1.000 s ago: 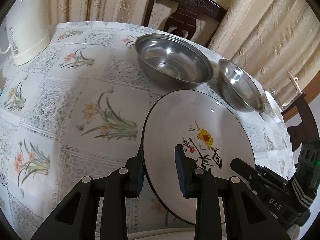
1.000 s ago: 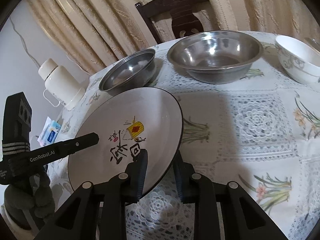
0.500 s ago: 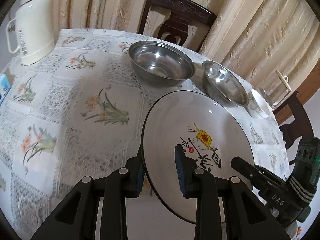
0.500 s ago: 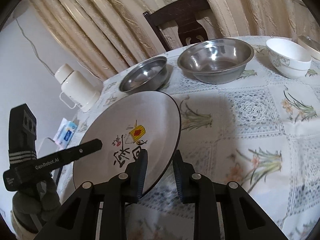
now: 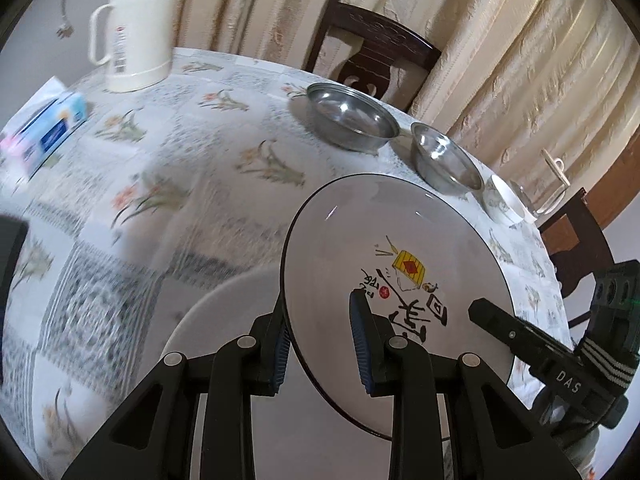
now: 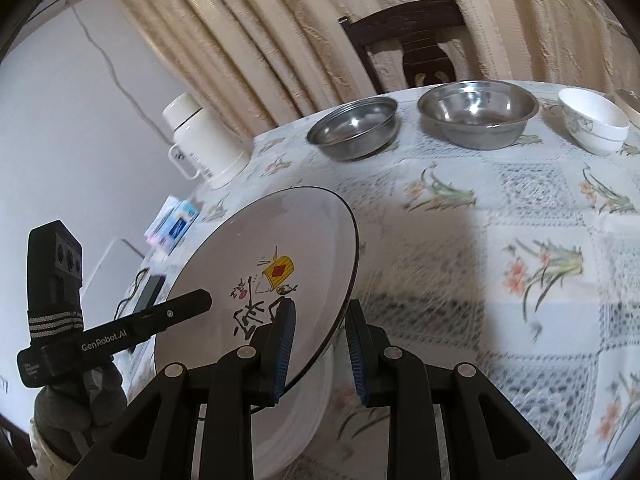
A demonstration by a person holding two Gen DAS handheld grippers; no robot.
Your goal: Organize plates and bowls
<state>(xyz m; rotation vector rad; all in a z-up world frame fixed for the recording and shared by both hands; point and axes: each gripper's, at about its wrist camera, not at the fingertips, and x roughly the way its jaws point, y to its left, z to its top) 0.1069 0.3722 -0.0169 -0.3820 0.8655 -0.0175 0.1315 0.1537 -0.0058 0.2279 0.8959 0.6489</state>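
Two grippers, left and right, each clamp opposite rims of one round white plate with painted centre, held tilted between their jaws above a white plate stack.

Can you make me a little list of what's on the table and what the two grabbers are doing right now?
held thing: painted plate, tilted
left gripper: shut on the plate's rim
right gripper: shut on the opposite rim
under the plate: white plate on the table
metal bowls: two, the shallower one beside the deeper one
white bowl: next to the deeper metal bowl
jug: white, upright
tissue pack: blue, near the table edge
tablecloth: flowers and lace
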